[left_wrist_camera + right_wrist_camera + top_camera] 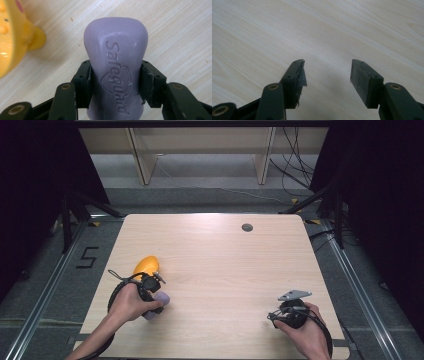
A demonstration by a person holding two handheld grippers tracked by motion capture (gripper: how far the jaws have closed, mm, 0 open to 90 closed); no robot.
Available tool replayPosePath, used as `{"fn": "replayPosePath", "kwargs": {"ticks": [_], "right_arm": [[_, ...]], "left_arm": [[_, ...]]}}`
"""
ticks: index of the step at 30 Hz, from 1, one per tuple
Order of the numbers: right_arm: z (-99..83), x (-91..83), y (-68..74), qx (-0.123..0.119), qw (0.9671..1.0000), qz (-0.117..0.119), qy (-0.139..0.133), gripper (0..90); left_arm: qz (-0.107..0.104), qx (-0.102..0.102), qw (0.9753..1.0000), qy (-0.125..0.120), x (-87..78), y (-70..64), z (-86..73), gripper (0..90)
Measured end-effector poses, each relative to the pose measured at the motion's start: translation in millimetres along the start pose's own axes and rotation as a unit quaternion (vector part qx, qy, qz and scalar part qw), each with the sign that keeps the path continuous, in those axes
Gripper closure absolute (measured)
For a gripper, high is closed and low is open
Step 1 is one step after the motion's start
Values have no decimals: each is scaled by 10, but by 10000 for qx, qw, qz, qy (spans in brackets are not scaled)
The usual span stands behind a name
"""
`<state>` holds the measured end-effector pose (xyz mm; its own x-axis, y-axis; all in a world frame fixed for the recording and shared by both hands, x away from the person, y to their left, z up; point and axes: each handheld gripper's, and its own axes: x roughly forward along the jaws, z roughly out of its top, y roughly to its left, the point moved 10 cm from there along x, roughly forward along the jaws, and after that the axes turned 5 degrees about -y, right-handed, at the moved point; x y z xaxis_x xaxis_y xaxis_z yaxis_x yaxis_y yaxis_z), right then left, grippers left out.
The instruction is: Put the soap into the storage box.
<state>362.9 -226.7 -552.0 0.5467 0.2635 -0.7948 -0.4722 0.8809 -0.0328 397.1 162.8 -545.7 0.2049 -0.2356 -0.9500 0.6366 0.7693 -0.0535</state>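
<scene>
Purple soap bar (115,62) sits clamped mid-length in left gripper (115,85) jaws, low over the counter (225,265) beside a yellow toy (146,265). Right gripper (327,75) jaws wide, empty. Keep squeeze even, move slowly; soap's slippery.

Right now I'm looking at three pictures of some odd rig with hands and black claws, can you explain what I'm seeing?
A person sits at a wooden table holding a hand-worked two-jaw gripper in each hand. The wide picture looks down from above. The other two come from cameras riding on the grippers, looking along their black jaws. The left gripper is clamped on a purple soap bar stamped Safeguard, beside a yellow plastic item. The right gripper is open over bare wood, holding nothing.
</scene>
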Motion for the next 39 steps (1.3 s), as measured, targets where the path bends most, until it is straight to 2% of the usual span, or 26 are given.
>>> {"fn": "replayPosePath", "kwargs": {"ticks": [1,4,7,8,13,14,15,16,19,21,26,27,28,33,34,35,36,39], "right_arm": [[0,0,-1,1,10000,-2,0,451],[0,-1,-1,1,10000,-2,0,451],[1,-2,0,0,10000,-3,-2,451],[0,-1,-1,-4,10000,-5,-1,451],[2,-2,-2,-1,10000,-5,-7,451],[2,-2,-2,-1,10000,-5,-7,451],[2,-2,-2,-1,10000,-6,-7,451],[1,-3,-1,2,10000,-4,-6,451],[3,-5,0,10,10000,-5,-10,451],[3,-4,-1,9,10000,-5,-12,451],[5,-6,0,13,10000,-5,-18,451],[6,-7,0,14,10000,-6,-21,451],[7,-8,-1,17,10000,-12,-26,452],[11,-12,-2,21,10000,-12,-39,452],[17,-14,-7,10,10000,-18,-59,452],[18,-14,-8,10,10000,-19,-64,451],[18,-15,-9,9,10000,-19,-67,452],[21,-16,-10,9,10000,-24,-77,451]], "left_arm": [[17,30,10000,6,-25,14,4,490],[12,-80,9999,-81,-92,42,42,490],[15,-50,9999,-103,-122,73,63,490],[47,-146,9997,-202,-131,80,87,490],[59,-213,9995,-211,-172,116,125,490],[59,-213,9995,-211,-172,116,125,490],[75,-88,9997,-227,-173,141,138,490],[64,-235,9994,-230,-171,124,141,490],[67,-183,9996,-218,-175,140,145,490],[69,-250,9994,-247,-180,143,155,490],[68,-273,9992,-274,-199,164,172,490],[87,-140,9995,-281,-204,192,181,490],[73,-288,9991,-287,-211,177,183,490],[85,-240,9992,-312,-221,207,198,490],[59,-338,9989,-309,-225,204,197,490],[59,-338,9989,-309,-225,204,197,490],[68,-412,9983,-402,-224,205,215,490],[63,-424,9980,-467,-224,210,228,490]]}}
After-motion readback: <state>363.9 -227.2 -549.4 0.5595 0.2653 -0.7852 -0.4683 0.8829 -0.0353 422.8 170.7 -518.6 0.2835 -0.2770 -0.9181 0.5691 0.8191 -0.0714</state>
